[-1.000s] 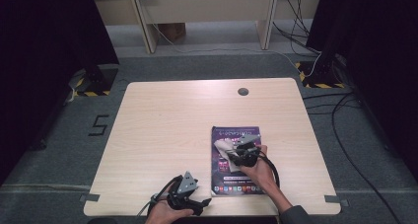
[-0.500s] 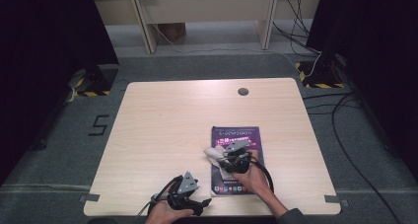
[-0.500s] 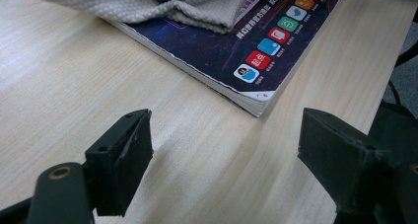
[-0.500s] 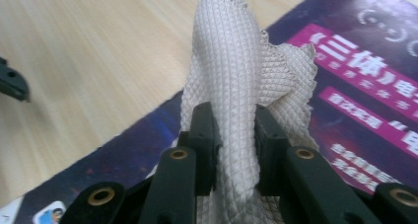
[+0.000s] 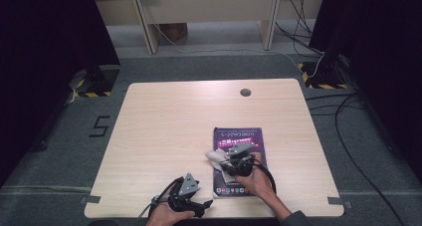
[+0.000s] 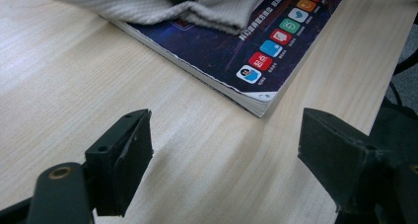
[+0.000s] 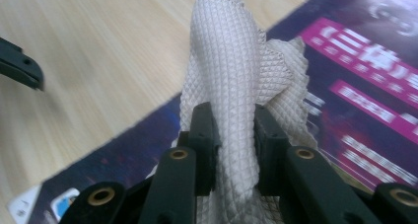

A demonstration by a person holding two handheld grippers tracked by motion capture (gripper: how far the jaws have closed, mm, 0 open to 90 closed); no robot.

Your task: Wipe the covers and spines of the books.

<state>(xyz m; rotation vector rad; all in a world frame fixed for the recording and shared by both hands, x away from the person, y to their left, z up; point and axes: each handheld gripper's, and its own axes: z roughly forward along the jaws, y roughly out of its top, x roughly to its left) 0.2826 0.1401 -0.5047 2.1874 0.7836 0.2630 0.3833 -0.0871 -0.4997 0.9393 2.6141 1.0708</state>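
Wiping a book cover (image 5: pixel 239 136) at the near right of the table (image 5: pixel 164 136), right gripper (image 7: pixel 231 140) clamped on a bunched white cloth (image 7: pixel 231 76), pressed to the dark cover, likely to drag across it. Resting near the table's near edge, left gripper (image 6: pixel 226 150) with jaws apart and empty, just beside the book's near corner; broad bare wood left and far for sweeping.

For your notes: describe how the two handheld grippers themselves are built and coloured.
Both the left gripper and the right gripper are black, each topped with a grey three-cornered plate and trailing a black cable. Up close, the jaws are blocky black pieces with brass-coloured pivot bushings.
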